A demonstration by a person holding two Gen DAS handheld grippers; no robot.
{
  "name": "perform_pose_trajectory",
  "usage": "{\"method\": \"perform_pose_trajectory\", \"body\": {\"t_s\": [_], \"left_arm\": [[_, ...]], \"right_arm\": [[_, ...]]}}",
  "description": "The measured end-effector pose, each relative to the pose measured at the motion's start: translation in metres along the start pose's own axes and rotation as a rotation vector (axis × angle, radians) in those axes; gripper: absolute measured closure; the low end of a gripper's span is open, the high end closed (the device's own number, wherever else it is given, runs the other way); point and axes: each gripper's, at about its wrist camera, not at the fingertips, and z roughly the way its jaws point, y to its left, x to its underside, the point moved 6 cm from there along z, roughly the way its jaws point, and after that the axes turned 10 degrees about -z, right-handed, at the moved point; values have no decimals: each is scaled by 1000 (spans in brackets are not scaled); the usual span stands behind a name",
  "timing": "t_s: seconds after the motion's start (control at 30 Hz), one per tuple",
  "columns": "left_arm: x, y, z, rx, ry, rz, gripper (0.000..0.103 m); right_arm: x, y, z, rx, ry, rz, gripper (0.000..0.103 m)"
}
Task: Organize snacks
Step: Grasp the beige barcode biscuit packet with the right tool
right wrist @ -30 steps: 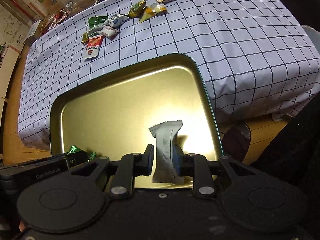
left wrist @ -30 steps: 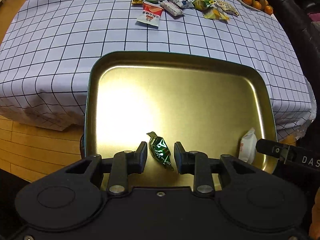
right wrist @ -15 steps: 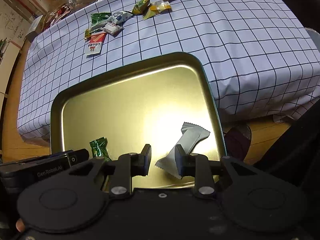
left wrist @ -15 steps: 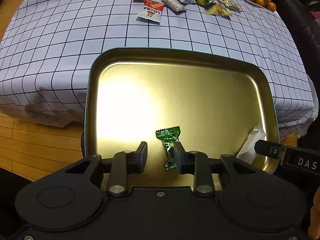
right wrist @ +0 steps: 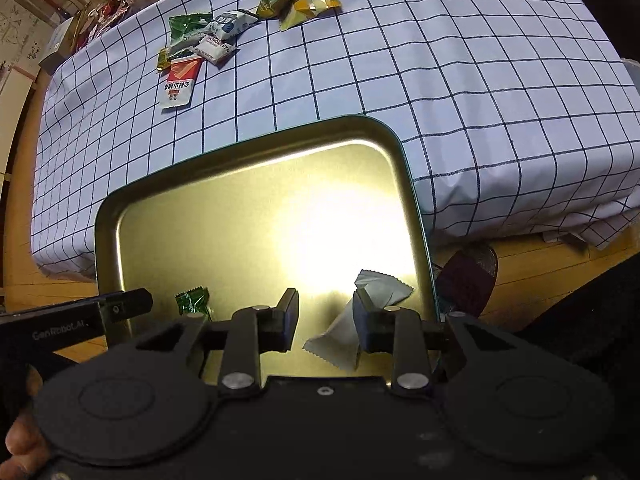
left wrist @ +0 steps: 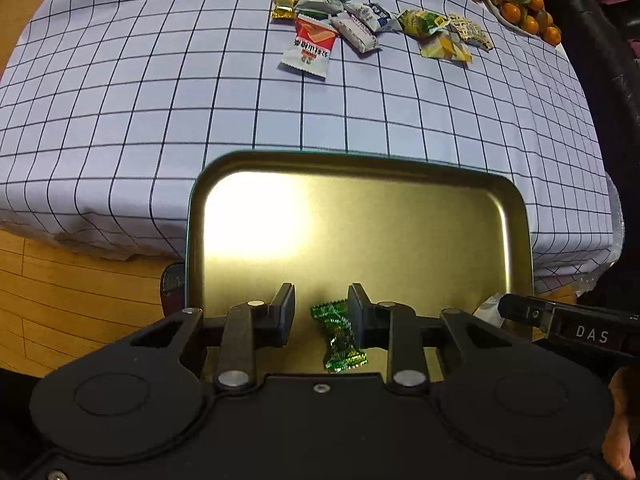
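In the left wrist view, the left claw point(left wrist: 321, 312) is standing open over a glossy gold metal tray point(left wrist: 360, 164). A crinkly green foil candy point(left wrist: 340, 336) is lying on the tray floor between the fingers, against the right-hand one and partly hidden by it. Loose snack packets point(left wrist: 308, 40) are lying far off on the checked cloth of the desk point(left wrist: 120, 100).

In the right wrist view, the right claw point(right wrist: 326, 314) is opening, gripping nothing. A pale zigzag-edged wrapper point(right wrist: 340, 338) is lying on the tray, its middle hidden behind the right finger.
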Motion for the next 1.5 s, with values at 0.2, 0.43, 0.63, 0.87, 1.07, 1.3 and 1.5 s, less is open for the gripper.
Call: {"method": "perform_pose_trajectory", "body": {"t_s": [0.2, 0.43, 0.63, 0.87, 1.07, 1.3, 1.5], "left_arm": [[-39, -8, -8, -31, -41, 29, 65], [-89, -19, -11, -47, -88, 64, 65], [-128, -22, -2, -21, -62, 24, 65], [-167, -33, 3, -54, -133, 46, 65], [-188, -40, 6, -39, -154, 31, 65], [-196, -49, 12, -14, -136, -17, 65], [-193, -57, 25, -23, -89, -8, 65]], "right_arm": [[-37, -5, -3, -10, 13, -5, 71], [-101, -7, -12, 19, -32, -24, 71], [-159, -9, -13, 68, -80, -51, 71], [-217, -13, -4, 88, -102, -36, 71], [-265, -21, 2, 104, -170, -4, 71], [-312, -48, 33, 158, -246, 105, 71], [-338, -73, 65, 231, -260, 163, 71]]}}
